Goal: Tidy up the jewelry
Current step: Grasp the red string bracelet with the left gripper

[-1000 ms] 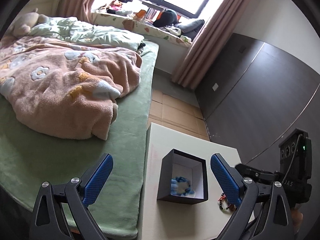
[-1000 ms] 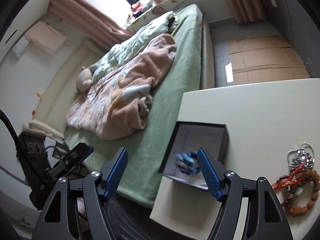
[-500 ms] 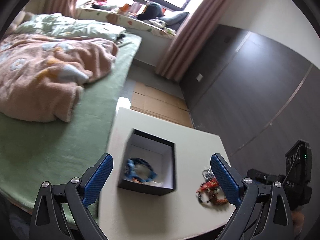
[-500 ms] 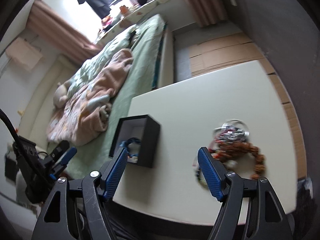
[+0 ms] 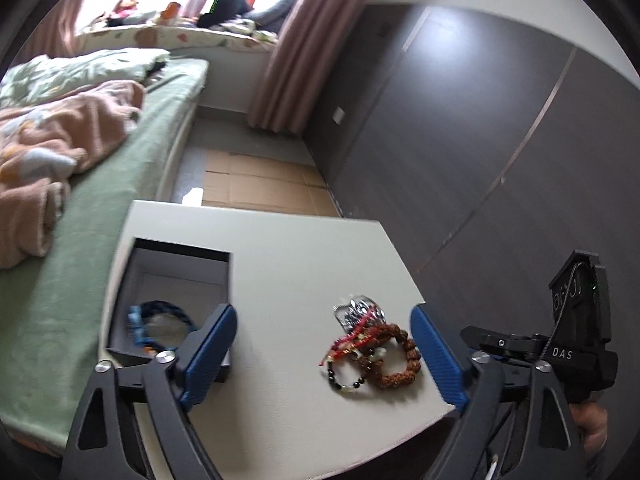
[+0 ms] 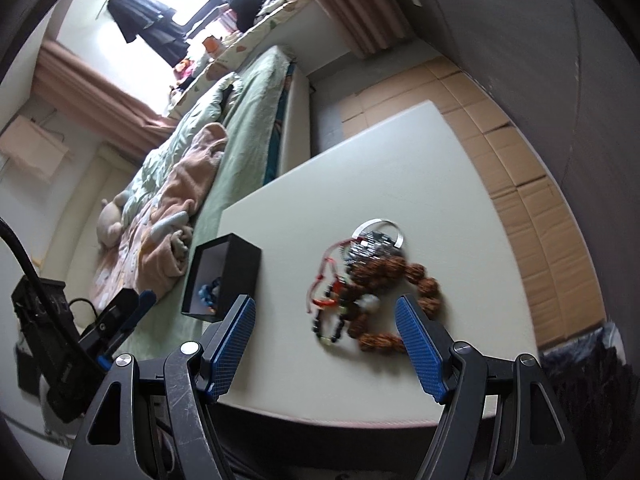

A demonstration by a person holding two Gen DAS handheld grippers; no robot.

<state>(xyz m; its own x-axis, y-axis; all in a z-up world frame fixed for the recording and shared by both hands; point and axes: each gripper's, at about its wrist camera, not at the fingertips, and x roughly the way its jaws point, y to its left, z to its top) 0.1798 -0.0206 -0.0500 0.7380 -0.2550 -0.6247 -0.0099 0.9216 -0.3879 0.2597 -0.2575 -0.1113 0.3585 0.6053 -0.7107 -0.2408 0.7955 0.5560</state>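
Note:
A black open box (image 5: 136,276) (image 6: 240,264) stands at the left of a white table (image 5: 304,256) (image 6: 400,160). A blue bracelet (image 5: 160,322) (image 6: 208,292) lies inside it. A tangled pile of jewelry lies to its right: a brown bead bracelet (image 5: 400,364) (image 6: 424,280), a black bead bracelet (image 5: 344,380) (image 6: 328,328), red cord (image 5: 348,340) (image 6: 324,276) and a silver piece (image 5: 358,310) (image 6: 372,240). My left gripper (image 5: 324,356) is open and empty above the table front. My right gripper (image 6: 326,344) is open and empty, just short of the pile.
A bed (image 5: 100,184) (image 6: 248,112) with a green sheet and a peach blanket (image 5: 48,148) borders the table's left side. A dark wall (image 5: 480,140) runs on the right. Cardboard sheets (image 5: 260,184) (image 6: 540,208) cover the floor beyond the table.
Both grippers have swung right, from over the black box toward the jewelry pile. The blue bracelet stays in the box. Both grippers remain open.

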